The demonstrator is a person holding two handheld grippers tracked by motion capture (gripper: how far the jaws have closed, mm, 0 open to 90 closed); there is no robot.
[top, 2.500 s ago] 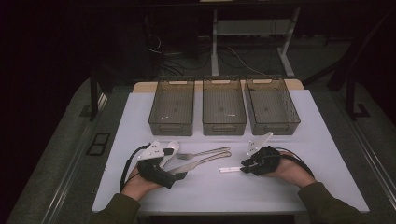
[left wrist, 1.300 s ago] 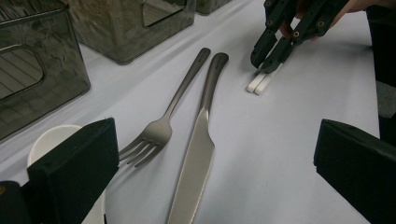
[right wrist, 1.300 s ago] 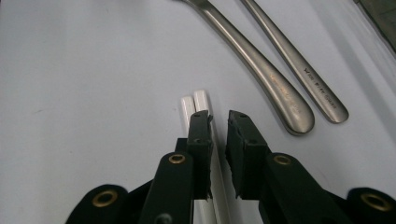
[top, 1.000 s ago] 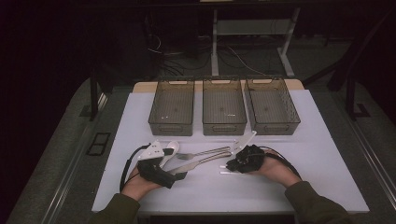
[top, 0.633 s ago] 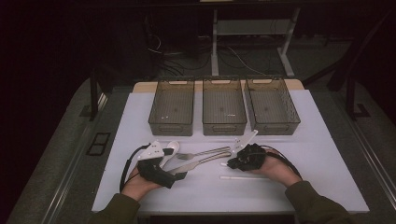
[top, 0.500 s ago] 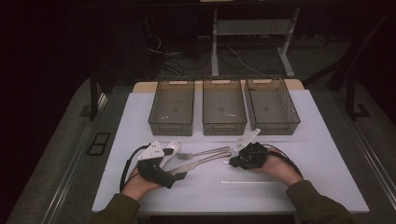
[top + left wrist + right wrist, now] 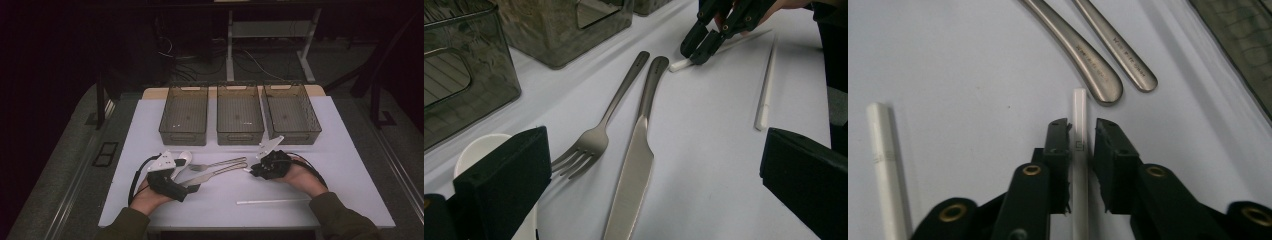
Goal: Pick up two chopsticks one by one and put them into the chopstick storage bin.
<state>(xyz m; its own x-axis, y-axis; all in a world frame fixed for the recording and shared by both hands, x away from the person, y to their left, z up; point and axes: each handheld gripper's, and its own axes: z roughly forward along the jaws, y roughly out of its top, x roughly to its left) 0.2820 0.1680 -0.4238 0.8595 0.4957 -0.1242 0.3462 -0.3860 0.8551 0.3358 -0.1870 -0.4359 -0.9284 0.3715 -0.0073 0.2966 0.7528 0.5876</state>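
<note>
Two white chopsticks lie on the white table (image 7: 350, 165). One chopstick (image 7: 1079, 105) runs between the jaws of my right gripper (image 7: 1082, 125), which have just been opening; a thin gap shows beside it, so the pads are not pressing. Its tip (image 7: 676, 65) rests near the handles of the fork (image 7: 215, 165) and knife (image 7: 210, 176). The other chopstick (image 7: 272, 201) lies near the front edge. My left gripper (image 7: 187, 175) stands wide open at the cutlery's head ends, holding nothing, beside a white spoon (image 7: 183, 159).
Three dark see-through bins (image 7: 183, 136) (image 7: 240, 136) (image 7: 295, 135) stand in a row at the back of the table. Dark floor, cables and table legs lie beyond. My right gripper (image 7: 252, 171) sits just in front of the right bin.
My right gripper has moved left toward the cutlery handles, carrying one chopstick with it. A second chopstick now lies bare near the front edge. The left gripper has stayed still.
</note>
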